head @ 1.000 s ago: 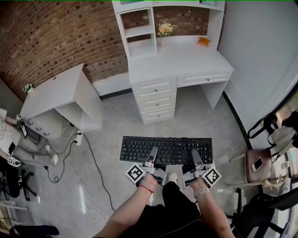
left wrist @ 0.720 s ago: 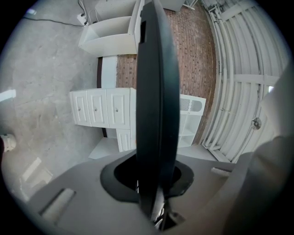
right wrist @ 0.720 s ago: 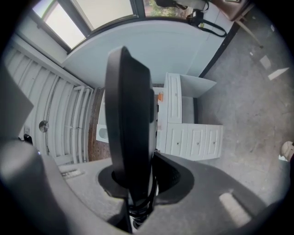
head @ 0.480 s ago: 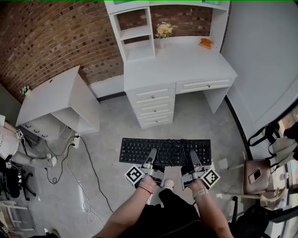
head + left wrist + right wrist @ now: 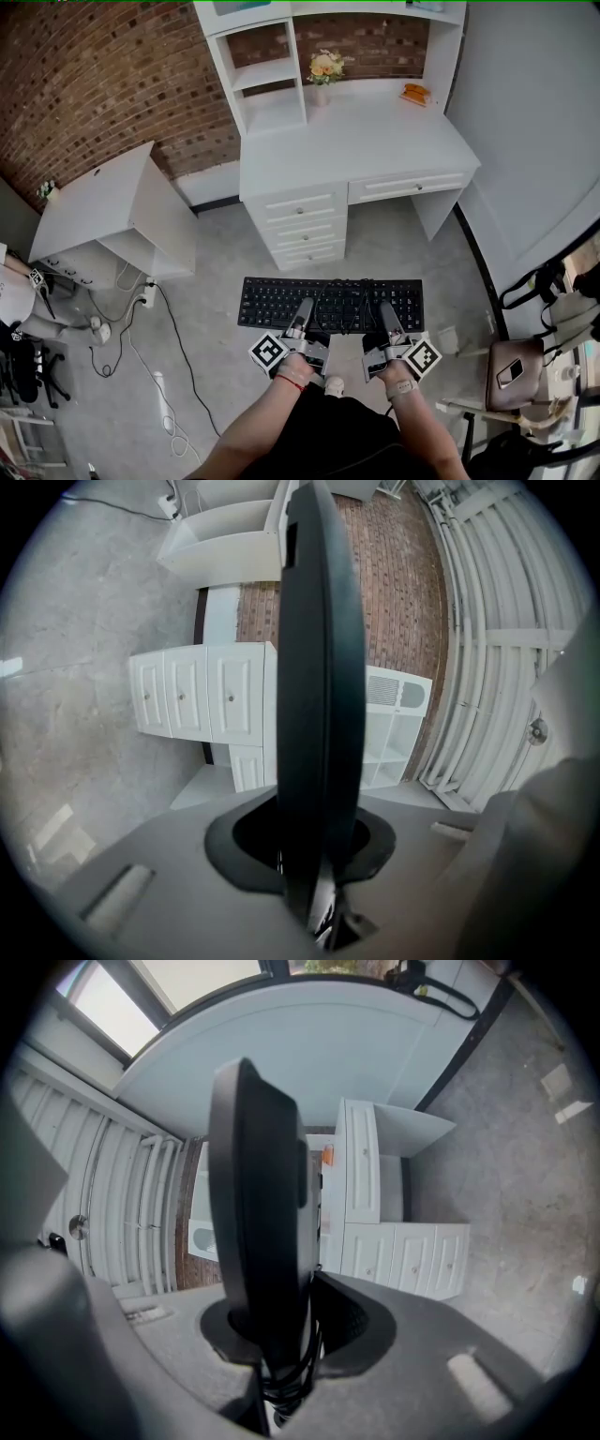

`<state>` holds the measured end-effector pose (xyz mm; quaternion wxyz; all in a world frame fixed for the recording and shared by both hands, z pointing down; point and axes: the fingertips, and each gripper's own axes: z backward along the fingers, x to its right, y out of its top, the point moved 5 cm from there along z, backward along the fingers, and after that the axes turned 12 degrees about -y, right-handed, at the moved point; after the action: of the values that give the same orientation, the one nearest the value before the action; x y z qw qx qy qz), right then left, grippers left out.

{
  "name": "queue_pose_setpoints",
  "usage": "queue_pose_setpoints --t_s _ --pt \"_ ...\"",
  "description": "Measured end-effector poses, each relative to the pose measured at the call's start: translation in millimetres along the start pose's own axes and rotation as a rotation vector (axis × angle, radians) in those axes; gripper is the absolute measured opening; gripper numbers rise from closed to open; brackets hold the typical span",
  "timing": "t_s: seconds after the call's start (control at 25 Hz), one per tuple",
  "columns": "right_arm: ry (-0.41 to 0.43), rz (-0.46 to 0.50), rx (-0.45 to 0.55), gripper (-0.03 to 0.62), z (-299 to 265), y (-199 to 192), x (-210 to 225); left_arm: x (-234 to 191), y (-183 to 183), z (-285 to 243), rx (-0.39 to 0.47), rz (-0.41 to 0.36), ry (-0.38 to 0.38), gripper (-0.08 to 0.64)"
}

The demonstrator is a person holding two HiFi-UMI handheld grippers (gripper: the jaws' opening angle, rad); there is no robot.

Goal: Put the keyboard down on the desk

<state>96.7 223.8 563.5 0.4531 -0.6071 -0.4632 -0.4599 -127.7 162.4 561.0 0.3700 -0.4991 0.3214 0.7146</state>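
Observation:
A black keyboard [image 5: 330,302] hangs level in the air above the grey floor, its cable bunched across the keys. My left gripper [image 5: 302,315] is shut on its near edge left of middle, and my right gripper [image 5: 386,317] is shut on the near edge right of middle. In the left gripper view the keyboard [image 5: 319,686] shows edge-on between the jaws; the right gripper view shows the keyboard [image 5: 258,1241] the same way, with the cable looped at the jaws. The white desk [image 5: 361,136] stands ahead, its top bare in the middle.
The desk has a hutch with shelves [image 5: 267,80], a vase of flowers [image 5: 322,70] and an orange object [image 5: 415,92] at the back. A white cabinet [image 5: 103,211] lies to the left, cables [image 5: 164,375] trail on the floor, and a chair with a phone [image 5: 514,367] is at the right.
The view has drifted toward the desk, which now sits lower and larger in the frame. Both grippers keep the same hold on the keyboard.

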Motion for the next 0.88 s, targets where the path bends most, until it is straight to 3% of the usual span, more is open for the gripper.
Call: queue_pose_setpoints --t_s 0.48,0.88 --pt "-0.008 -0.009 -0.006 0.080 -44.0 25.9 -1.5 -16.5 7.9 -49.7 -0.005 0.014 0.016 0.055" --pt "-0.013 -0.007 -0.014 0.080 -123.6 52.4 -8.6 -44.3 38.8 -122.1 0.000 0.025 0.011 0.055"
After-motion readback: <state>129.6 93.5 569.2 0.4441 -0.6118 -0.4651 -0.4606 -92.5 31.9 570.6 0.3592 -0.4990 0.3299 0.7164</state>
